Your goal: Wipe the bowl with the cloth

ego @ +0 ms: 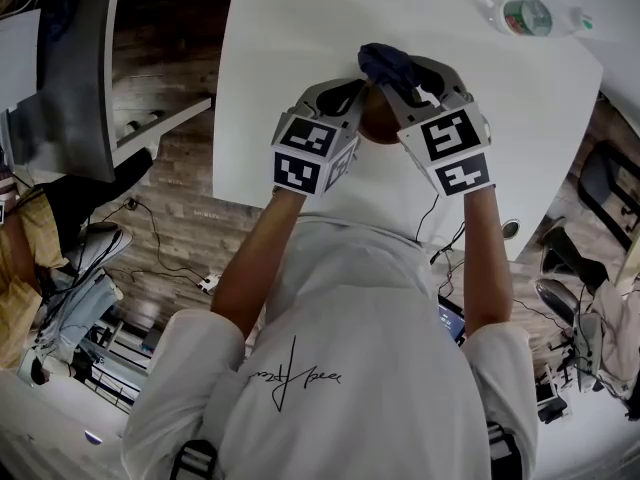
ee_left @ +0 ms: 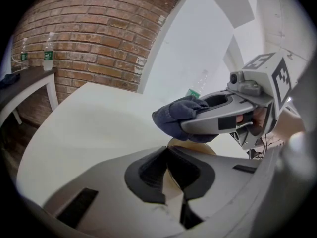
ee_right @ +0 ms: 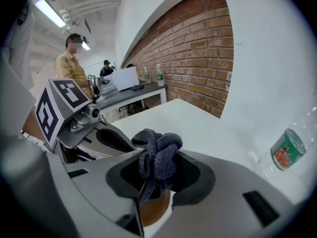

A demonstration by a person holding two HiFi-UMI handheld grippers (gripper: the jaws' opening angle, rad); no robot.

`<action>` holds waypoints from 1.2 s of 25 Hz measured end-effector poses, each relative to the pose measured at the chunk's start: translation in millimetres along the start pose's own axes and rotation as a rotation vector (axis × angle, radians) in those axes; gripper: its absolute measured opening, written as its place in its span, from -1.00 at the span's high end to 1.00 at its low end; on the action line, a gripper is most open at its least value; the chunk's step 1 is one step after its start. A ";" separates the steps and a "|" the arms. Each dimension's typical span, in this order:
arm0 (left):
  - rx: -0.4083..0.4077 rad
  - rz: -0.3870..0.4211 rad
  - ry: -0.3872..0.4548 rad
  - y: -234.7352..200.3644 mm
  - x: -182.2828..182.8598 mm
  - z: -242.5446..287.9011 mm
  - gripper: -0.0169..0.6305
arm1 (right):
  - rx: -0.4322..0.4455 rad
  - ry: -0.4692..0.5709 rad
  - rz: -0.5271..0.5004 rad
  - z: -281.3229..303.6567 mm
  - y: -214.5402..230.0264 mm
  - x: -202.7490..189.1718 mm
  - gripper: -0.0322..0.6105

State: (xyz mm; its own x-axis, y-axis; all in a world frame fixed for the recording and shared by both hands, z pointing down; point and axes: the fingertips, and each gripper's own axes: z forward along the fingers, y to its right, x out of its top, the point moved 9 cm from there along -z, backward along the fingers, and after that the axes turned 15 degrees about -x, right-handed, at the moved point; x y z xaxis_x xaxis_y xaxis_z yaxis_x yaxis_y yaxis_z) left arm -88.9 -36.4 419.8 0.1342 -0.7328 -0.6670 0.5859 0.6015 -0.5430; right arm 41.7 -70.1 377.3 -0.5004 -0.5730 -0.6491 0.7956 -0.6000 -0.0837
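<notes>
Wiping step. Left gripper (ee_left: 171, 155) pinches the bowl (ee_left: 190, 145) rim, jaws nearly closed; right gripper (ee_right: 158, 160) clamps the cloth (ee_right: 161, 144). Next move probably needs cloth pressed inside bowl.

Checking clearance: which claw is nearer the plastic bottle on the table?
Right. The right claw, shut on the cloth, is down-left of the bottle in the head view; the left claw, gripping the bowl, sits farther left.

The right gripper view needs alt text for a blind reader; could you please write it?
The right gripper clamps a bunched dark cloth just above a brown bowl. A white table, a green-labelled bottle and a brick wall lie beyond.
</notes>
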 end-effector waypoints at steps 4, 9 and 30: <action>-0.001 0.000 0.000 -1.0 0.2 0.1 0.93 | 0.003 0.000 -0.016 2.1 -4.4 2.5 0.58; -0.001 -0.003 0.004 -0.3 1.0 -0.3 0.93 | 0.012 0.002 -0.012 3.1 -7.2 6.4 0.58; -0.006 -0.022 0.009 -0.7 0.6 3.2 0.93 | 0.062 -0.006 0.000 7.1 -10.2 10.6 0.58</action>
State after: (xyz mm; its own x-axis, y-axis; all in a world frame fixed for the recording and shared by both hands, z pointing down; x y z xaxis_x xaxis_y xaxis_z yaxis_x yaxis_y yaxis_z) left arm -86.7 -38.3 421.4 0.1145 -0.7429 -0.6596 0.5839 0.5875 -0.5603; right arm 25.8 -74.1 376.6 -0.5031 -0.5761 -0.6442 0.7729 -0.6334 -0.0372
